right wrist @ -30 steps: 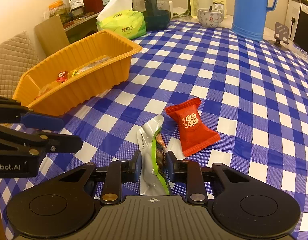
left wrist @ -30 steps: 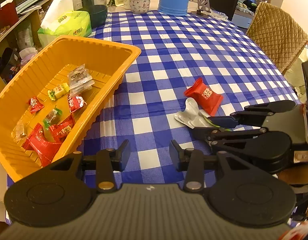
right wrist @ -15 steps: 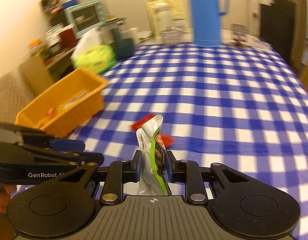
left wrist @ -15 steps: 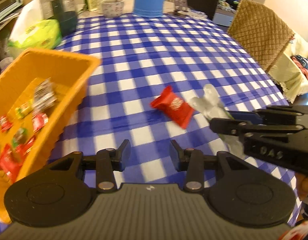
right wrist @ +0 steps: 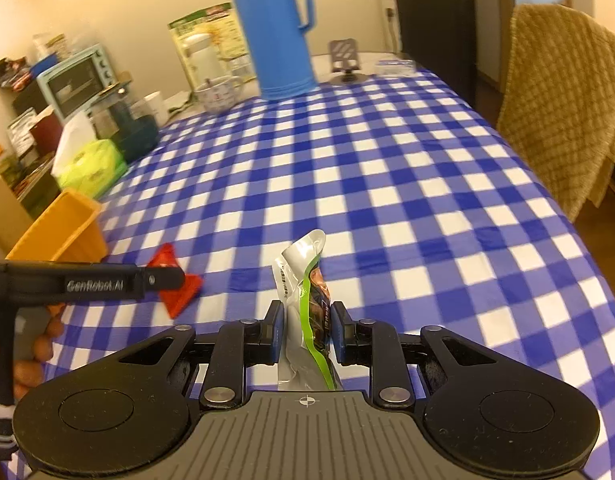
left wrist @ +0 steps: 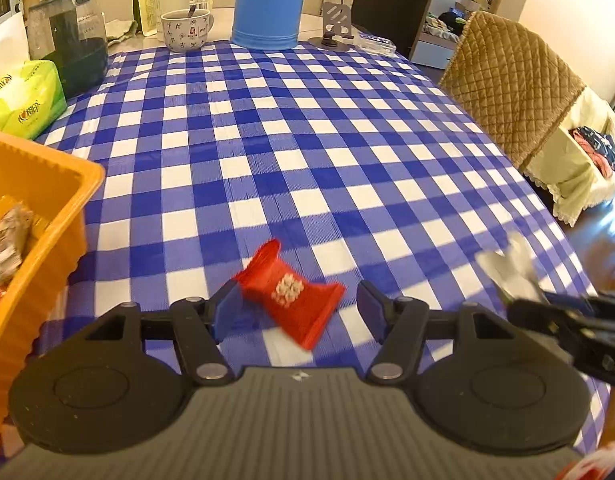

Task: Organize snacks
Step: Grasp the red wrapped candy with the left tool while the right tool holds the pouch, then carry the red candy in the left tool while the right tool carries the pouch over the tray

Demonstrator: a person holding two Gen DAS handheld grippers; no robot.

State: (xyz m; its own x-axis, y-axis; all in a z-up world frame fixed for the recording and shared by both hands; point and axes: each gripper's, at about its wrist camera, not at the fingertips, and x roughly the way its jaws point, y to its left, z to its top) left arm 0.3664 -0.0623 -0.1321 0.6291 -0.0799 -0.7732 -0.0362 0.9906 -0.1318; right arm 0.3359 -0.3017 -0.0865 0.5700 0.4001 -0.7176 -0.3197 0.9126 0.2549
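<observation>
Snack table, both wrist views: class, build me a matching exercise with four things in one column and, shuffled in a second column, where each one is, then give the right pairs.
Things:
1. red snack packet
2. silver and green snack packet
3. orange tray
4. blue jug

Places:
A. standing at the far end of the checked tablecloth
B. clamped between the pads of the right gripper
C. lying on the cloth between the opening jaws of the left gripper
D. at the left edge of the table, with snacks inside

Pairs: 1-C, 2-B, 3-D, 4-A
</observation>
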